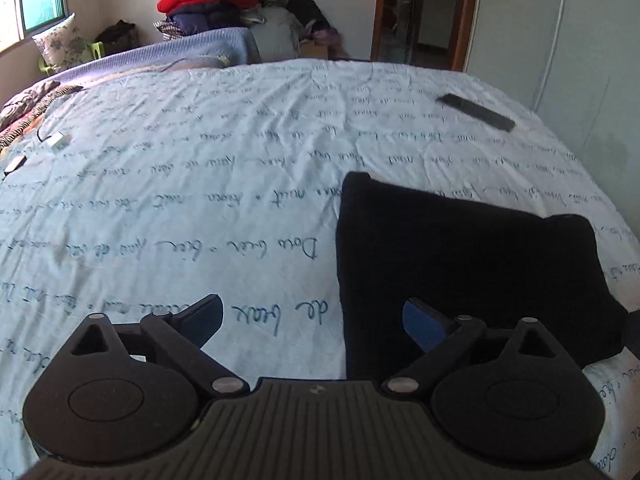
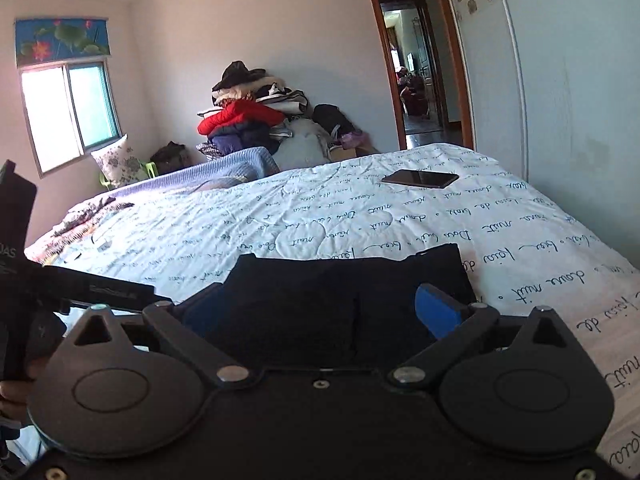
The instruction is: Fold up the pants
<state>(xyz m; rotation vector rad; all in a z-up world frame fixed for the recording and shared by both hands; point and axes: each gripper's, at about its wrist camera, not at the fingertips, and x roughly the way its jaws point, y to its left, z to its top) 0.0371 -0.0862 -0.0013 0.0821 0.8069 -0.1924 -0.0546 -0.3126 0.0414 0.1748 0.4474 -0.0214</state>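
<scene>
Dark navy pants point(image 1: 460, 272) lie folded into a compact rectangle on the pale blue bedspread point(image 1: 200, 200) printed with handwriting. My left gripper point(image 1: 316, 318) hovers open over the fold's near left edge, its right fingertip point(image 1: 420, 322) above the cloth and its left one above bare bedspread. In the right wrist view the same folded pants point(image 2: 340, 292) fill the space just ahead. My right gripper point(image 2: 320, 308) stands open above them, with nothing pinched between its blue pads point(image 2: 434, 312). The other hand-held tool and a hand show at the left edge point(image 2: 24, 300).
A black phone point(image 2: 420, 179) lies on the far right of the bed. Small white items and a cable point(image 1: 56, 142) sit near the bed's left side, beside striped cloth. A heap of clothes point(image 2: 248, 120) stands against the back wall, next to a doorway.
</scene>
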